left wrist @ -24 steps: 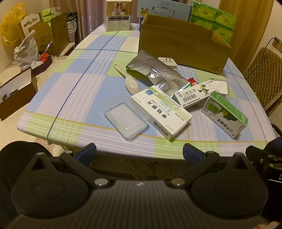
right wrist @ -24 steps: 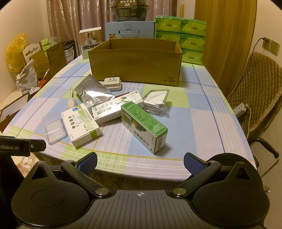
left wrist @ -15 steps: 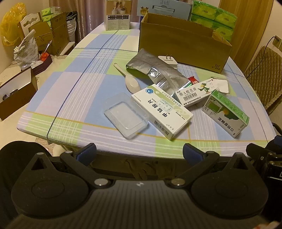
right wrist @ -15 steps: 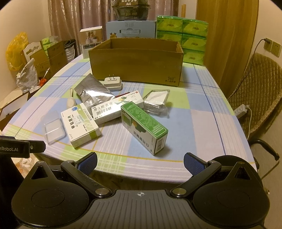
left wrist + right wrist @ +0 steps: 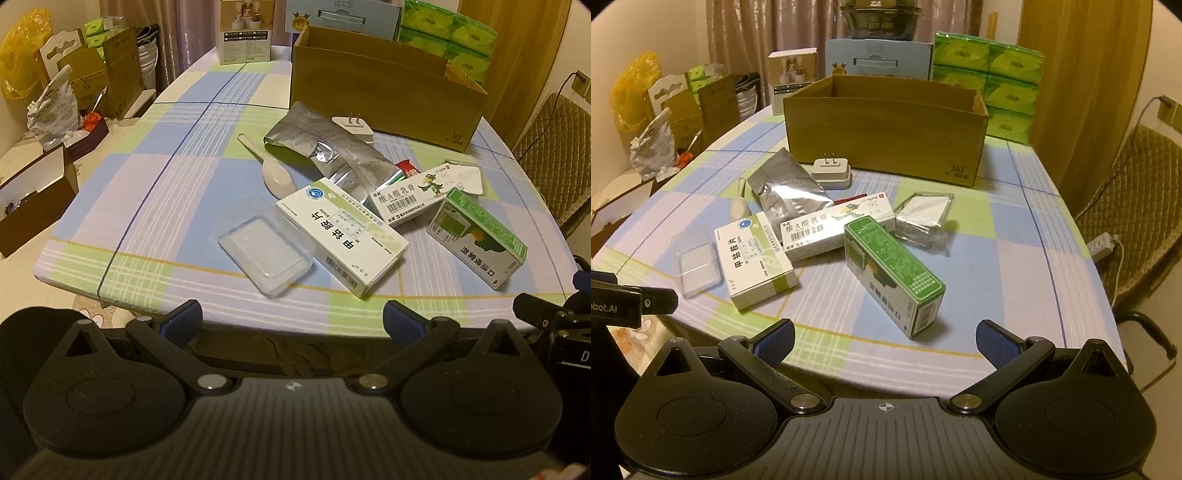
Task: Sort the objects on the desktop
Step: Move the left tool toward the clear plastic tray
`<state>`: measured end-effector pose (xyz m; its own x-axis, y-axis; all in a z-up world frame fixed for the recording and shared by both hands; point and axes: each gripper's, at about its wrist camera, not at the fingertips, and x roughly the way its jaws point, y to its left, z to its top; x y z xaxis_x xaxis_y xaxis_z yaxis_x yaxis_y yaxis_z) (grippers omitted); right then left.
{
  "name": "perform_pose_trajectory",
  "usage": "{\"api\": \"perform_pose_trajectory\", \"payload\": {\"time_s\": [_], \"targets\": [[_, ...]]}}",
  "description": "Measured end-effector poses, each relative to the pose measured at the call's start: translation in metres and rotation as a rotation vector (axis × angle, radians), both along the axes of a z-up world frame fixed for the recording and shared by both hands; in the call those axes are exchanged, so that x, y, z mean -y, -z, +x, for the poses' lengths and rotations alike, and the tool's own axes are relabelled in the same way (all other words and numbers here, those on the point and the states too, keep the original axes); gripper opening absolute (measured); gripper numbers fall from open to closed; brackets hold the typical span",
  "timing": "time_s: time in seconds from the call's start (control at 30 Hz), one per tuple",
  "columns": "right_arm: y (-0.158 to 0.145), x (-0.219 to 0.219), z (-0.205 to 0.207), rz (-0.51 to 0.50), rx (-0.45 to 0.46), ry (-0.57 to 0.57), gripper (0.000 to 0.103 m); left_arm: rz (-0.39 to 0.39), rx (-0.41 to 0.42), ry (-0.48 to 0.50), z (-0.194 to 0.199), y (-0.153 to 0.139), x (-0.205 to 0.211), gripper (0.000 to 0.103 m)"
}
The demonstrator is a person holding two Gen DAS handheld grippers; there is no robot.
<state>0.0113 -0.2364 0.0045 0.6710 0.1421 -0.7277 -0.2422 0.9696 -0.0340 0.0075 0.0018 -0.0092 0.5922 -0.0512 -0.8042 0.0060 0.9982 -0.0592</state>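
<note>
A heap of small items lies on the checked tablecloth: a clear plastic tray (image 5: 264,245), a white medicine box (image 5: 341,230), a long white ointment box (image 5: 413,197), a green box (image 5: 892,269), a silver foil pouch (image 5: 327,155), a white spoon (image 5: 271,173), a white plug adapter (image 5: 832,170) and a clear packet (image 5: 925,214). An open cardboard box (image 5: 886,127) stands behind them. My left gripper (image 5: 293,319) is open at the table's near edge, in front of the clear tray. My right gripper (image 5: 884,338) is open too, just short of the green box. Neither holds anything.
Green tissue packs (image 5: 1008,90) and a pale blue carton (image 5: 879,61) are stacked behind the cardboard box. A padded chair (image 5: 1137,206) stands to the right of the table. Open boxes and bags (image 5: 55,110) crowd the floor on the left.
Both grippers have crept slightly forward toward the heap; the objects sit a little larger and lower in both views. The jaws stay wide and nothing on the table has moved.
</note>
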Motion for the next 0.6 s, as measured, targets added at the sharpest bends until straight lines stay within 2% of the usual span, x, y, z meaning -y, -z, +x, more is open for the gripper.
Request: {"api": "perform_pose_trajectory", "payload": {"time_s": [0.37,0.6], "targets": [[0.002,0.003,0.026,-0.102,0.02,-0.122,0.101,-0.004,0.007,0.042,0.019,0.002,0.005,0.102],[0.003,0.006,0.032,-0.078,0.01,-0.14,0.101,-0.002,0.003,0.026,0.035,0.01,-0.002,0.102]]}}
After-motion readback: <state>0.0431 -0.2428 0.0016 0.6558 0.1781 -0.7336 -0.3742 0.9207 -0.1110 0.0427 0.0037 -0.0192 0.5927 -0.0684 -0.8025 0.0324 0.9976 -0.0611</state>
